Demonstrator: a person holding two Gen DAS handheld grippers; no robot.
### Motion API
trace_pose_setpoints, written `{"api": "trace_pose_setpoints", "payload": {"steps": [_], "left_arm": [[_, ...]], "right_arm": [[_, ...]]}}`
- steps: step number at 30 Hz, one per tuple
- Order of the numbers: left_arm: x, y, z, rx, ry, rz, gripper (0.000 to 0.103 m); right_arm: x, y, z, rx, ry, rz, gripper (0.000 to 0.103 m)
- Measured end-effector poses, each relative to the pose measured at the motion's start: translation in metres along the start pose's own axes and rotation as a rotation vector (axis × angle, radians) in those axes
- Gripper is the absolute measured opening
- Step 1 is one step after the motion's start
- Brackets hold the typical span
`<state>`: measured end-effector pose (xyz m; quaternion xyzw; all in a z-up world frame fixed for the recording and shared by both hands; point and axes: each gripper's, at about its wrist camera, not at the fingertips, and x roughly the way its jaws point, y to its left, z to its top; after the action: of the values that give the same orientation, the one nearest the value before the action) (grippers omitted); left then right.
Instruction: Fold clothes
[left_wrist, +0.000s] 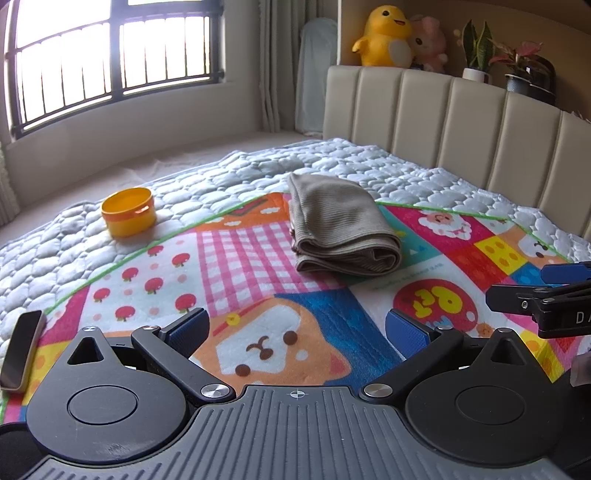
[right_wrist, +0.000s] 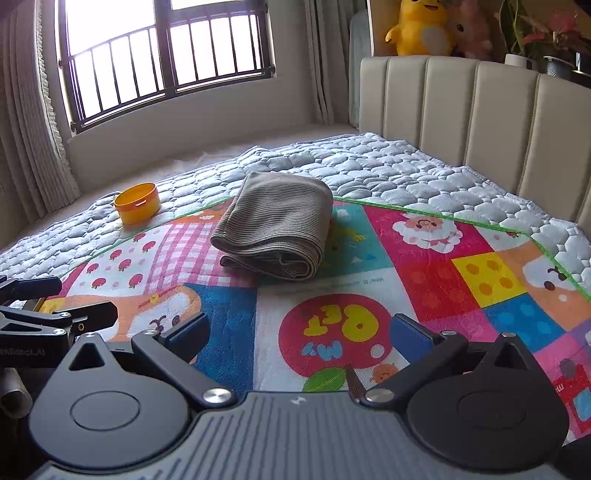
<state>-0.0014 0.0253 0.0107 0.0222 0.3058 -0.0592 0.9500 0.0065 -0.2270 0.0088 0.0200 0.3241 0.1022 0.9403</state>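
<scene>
A taupe ribbed garment lies folded into a compact bundle on a colourful cartoon blanket, with its rolled edge facing me. My left gripper hovers open over the blanket, well short of the bundle, and holds nothing. My right gripper is open too, at about the same distance from the garment. Each gripper shows at the edge of the other's view: the right gripper's body on the right, the left gripper's body on the left.
An orange round container stands on the quilted grey bedcover left of the garment. A dark phone lies at the blanket's left edge. A padded beige headboard rises behind, with plush toys and plants above it.
</scene>
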Motion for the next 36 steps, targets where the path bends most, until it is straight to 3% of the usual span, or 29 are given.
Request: {"api": "trace_pose_setpoints", "payload": {"steps": [36], "left_arm": [[-0.0021, 0.0035, 0.0012, -0.021, -0.009, -0.006, 0.103]], "right_arm": [[0.0018, 0.0029, -0.0008, -0.010, 0.006, -0.001, 0.103]]}}
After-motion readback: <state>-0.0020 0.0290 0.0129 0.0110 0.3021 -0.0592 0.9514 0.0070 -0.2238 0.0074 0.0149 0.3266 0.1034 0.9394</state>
